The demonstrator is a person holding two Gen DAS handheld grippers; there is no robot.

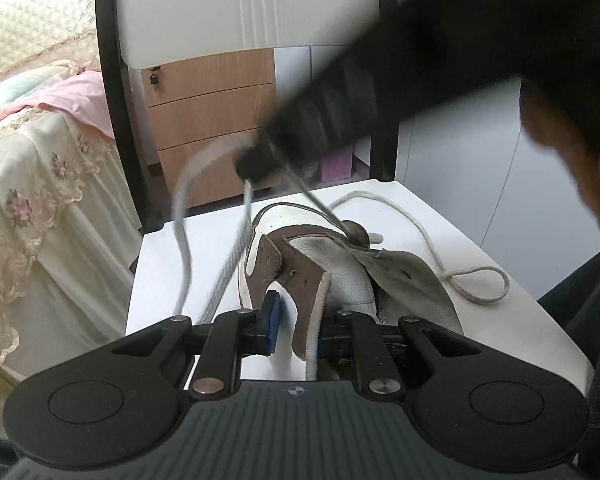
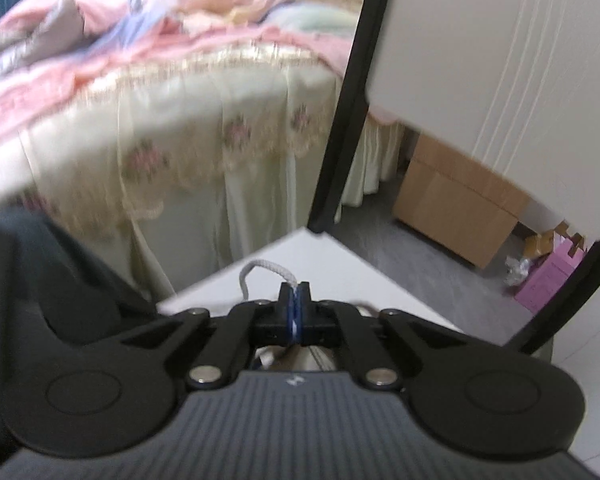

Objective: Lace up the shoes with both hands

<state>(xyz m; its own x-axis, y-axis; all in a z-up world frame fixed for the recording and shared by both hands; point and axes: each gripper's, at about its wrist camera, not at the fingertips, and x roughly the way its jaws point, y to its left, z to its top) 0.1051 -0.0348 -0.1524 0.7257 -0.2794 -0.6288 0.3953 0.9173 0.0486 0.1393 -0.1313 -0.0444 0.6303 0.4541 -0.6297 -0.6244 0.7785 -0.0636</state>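
A white shoe [image 1: 332, 256] with brown eyelet flaps lies on the white chair seat [image 1: 452, 336]. My left gripper [image 1: 296, 322] is shut on the near brown flap [image 1: 300, 280], its blue pads [image 1: 275, 322] pressing the flap's edge. The grey-white lace [image 1: 432, 240] trails over the seat to the right and loops. Above the shoe's toe my right gripper [image 1: 256, 166] shows blurred, with a lace strand [image 1: 228, 264] hanging from it. In the right wrist view my right gripper [image 2: 295, 298] is shut on the lace [image 2: 266, 266], which curls out past the fingertips.
The chair's white backrest [image 1: 240, 8] and black frame [image 1: 112, 92] stand behind the shoe. A bed with a floral lace cover [image 1: 28, 184] lies left. A wooden drawer cabinet [image 1: 212, 120] and a pink box [image 2: 548, 280] sit beyond. A person's hand [image 1: 572, 152] is at right.
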